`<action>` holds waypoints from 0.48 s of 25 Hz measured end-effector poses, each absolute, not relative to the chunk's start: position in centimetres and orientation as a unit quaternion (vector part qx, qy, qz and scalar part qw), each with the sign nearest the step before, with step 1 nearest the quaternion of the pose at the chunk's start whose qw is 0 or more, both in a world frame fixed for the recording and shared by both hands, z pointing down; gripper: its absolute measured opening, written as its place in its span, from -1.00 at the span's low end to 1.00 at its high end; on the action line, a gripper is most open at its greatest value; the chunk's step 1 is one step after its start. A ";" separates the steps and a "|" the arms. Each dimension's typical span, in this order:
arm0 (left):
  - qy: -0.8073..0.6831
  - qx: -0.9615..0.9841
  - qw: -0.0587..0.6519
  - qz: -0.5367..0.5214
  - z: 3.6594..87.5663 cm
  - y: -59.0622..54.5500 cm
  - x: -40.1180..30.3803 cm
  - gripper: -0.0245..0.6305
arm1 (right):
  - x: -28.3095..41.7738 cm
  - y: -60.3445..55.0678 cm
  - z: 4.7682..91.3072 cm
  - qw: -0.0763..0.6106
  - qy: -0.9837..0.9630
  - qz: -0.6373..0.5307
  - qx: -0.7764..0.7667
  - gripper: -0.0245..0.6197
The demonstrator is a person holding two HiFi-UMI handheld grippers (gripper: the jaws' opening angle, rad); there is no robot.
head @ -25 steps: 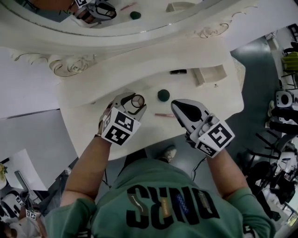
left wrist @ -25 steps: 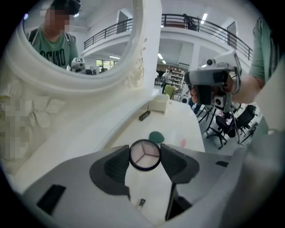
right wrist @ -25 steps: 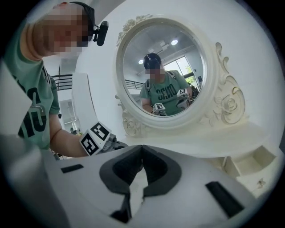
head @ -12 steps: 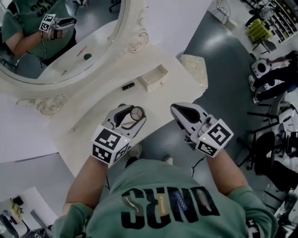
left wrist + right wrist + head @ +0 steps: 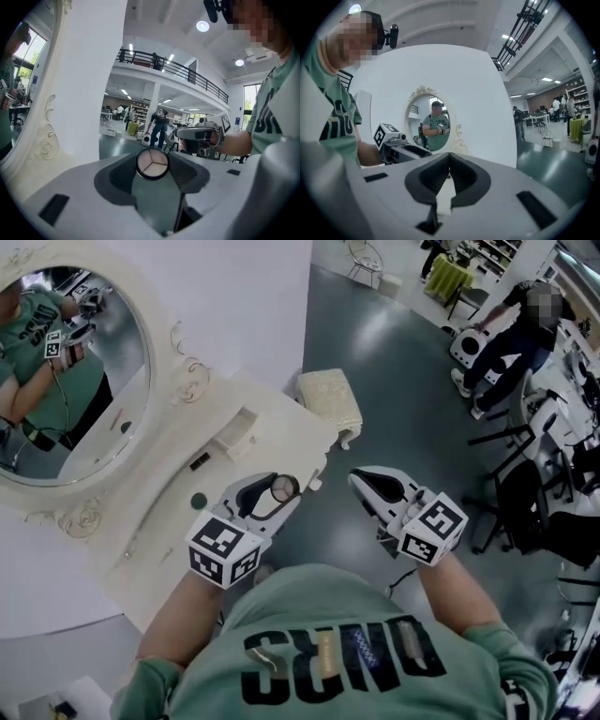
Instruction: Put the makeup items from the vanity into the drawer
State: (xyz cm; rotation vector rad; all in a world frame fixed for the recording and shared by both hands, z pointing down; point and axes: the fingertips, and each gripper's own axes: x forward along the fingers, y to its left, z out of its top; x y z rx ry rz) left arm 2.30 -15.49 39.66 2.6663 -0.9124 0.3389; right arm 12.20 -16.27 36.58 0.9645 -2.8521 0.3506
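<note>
1. Your left gripper (image 5: 272, 495) has its jaws spread wide and pressed on the two sides of a round compact (image 5: 279, 487). Gripping it by the rim suits a flat disc, since the pads meet its edge and its three-part face is left uncovered.
2. You hold the compact in the air near the front edge of the vanity (image 5: 272, 413), touching nothing but the jaws. That looks like a carry, not a placing.
3. Your right gripper (image 5: 364, 482) has its jaws closed together with nothing between them. It hangs over the floor, well apart from the left one, probably parked so that it does not cross the loaded hand.
4. The small drawer (image 5: 225, 444) sits open on the vanity top beside the mirror (image 5: 75, 381), well apart from the compact. Since it is already open, you need no second hand to drop the compact in.
5. A small dark tube (image 5: 200, 461) lies just beside the drawer, and a dark green round item (image 5: 198, 502) lies nearer the front edge. Both are outside the drawer, so the task looks far from finished.
</note>
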 end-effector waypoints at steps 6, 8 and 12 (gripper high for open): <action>-0.289 0.940 0.146 0.106 38.1 -14.7 6.1 -0.23 | 16.6 -15.0 35.3 0.054 -0.930 0.110 0.348 -0.89; -0.283 0.943 0.143 0.103 37.7 -14.6 6.7 -0.23 | 17.4 -14.8 34.9 0.053 -0.928 0.108 0.353 -0.89; -0.280 0.945 0.139 0.099 37.2 -14.4 7.3 -0.23 | 18.2 -14.6 34.5 0.052 -0.926 0.105 0.358 -0.89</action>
